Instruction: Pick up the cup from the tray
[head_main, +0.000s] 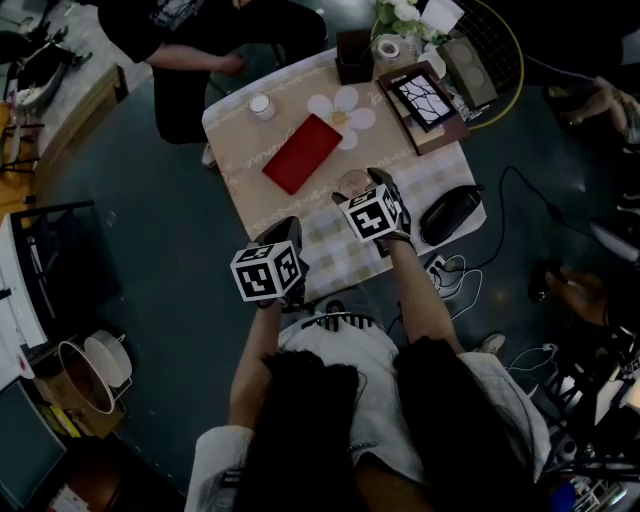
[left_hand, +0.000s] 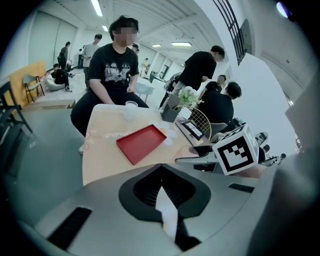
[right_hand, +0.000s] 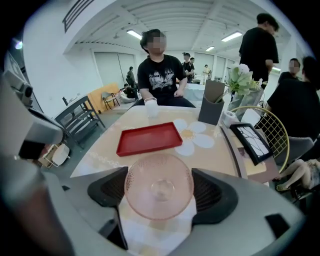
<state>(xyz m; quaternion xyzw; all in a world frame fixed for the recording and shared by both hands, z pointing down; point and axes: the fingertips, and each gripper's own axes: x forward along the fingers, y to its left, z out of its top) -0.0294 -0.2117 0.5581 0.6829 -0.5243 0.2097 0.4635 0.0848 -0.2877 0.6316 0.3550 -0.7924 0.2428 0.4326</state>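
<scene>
– Where is the cup (right_hand: 159, 186)?
– Between the jaws of the right gripper (right_hand: 159, 196). The ribbed black pads pinch its sides, one at 9 o'clock and one at 3 o'clock. It is clear pink glass, round, with a finely beaded surface and a small ring at its centre
– Is it on the tray?
– No. The tray (right_hand: 149, 139) lies apart from it at 12 o'clock. It is a flat red rectangle with a low rim, smooth and matt. Under the cup is a checked cloth (head_main: 335, 255), and I can't tell whether the base touches it
– And the left gripper (left_hand: 161, 167)?
– Its jaws are pressed together tip to tip, with nothing pinched. In the head view it sits at 7 o'clock of the right one, over the near edge of the counter (head_main: 240, 160)
– What covers the counter?
– Beige cloth printed with big white petals, and the checked piece along the near side
– Anything else on it?
– Seen from the right gripper, a small white pot (right_hand: 150, 106) stands past the tray at 12 o'clock. A dark square box (right_hand: 212, 109) holding pale flowers (right_hand: 240, 80) is at 1 o'clock. A black-framed picture (right_hand: 248, 142) lies at 2 o'clock beside a round gold wire rack (right_hand: 274, 131). A person in a black T-shirt (right_hand: 161, 75) sits at the far side
</scene>
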